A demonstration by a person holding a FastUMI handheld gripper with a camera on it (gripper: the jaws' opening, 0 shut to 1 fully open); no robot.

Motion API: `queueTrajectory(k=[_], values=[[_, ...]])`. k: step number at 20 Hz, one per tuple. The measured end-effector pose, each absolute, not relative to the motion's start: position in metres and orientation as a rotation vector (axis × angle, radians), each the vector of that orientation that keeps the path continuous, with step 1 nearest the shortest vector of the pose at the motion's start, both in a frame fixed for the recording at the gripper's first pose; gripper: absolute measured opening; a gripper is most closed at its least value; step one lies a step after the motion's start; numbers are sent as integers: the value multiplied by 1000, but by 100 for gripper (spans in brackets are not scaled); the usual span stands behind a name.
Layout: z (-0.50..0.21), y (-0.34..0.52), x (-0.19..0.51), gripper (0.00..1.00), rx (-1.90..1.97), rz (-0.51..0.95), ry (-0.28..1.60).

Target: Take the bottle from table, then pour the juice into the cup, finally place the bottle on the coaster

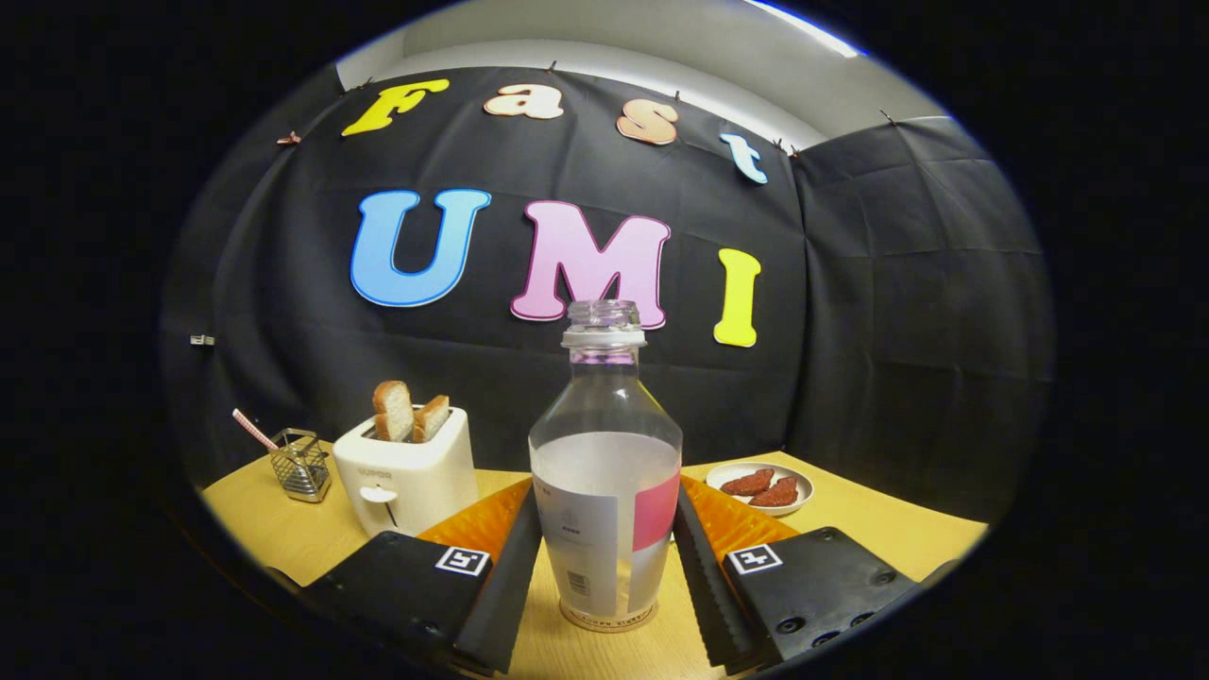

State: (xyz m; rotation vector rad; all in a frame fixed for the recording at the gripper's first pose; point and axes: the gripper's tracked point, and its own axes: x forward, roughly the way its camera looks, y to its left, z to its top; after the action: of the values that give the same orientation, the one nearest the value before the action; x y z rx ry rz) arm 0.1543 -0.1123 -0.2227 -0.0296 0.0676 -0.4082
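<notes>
Standing upright between the two fingers of the claw (604,567) is the bottle (605,472), a clear plastic one with its cap off and its threaded neck rising well above the fingertips. Its lower body carries a white and pink label, and the liquid inside reaches about to the shoulder. Both ribbed black pads (505,576) lie right against the bottle's sides, one on the left and one on the right, so the claw looks narrowed onto the bottle, gripping it low on the body. The bottle's base rests on, or just above, a pale round disc (609,619) that may be the coaster; whether the two touch cannot be told. Under them is a yellow wooden table (888,529).

Beyond the left finger stands a white toaster (406,482) with two slices of bread (408,414) poking from its slots. Farther off on that side is a small wire basket (300,465) with a striped straw (253,428) leaning out. Beyond the right finger sits a small white plate (801,484) holding two reddish-brown pieces of food (761,488), well apart from the bottle.
</notes>
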Motion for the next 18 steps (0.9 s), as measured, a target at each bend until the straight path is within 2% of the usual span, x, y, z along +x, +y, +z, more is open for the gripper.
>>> queueTrajectory(k=[18], values=[[-313,-136,187,76,17,-520,109]])
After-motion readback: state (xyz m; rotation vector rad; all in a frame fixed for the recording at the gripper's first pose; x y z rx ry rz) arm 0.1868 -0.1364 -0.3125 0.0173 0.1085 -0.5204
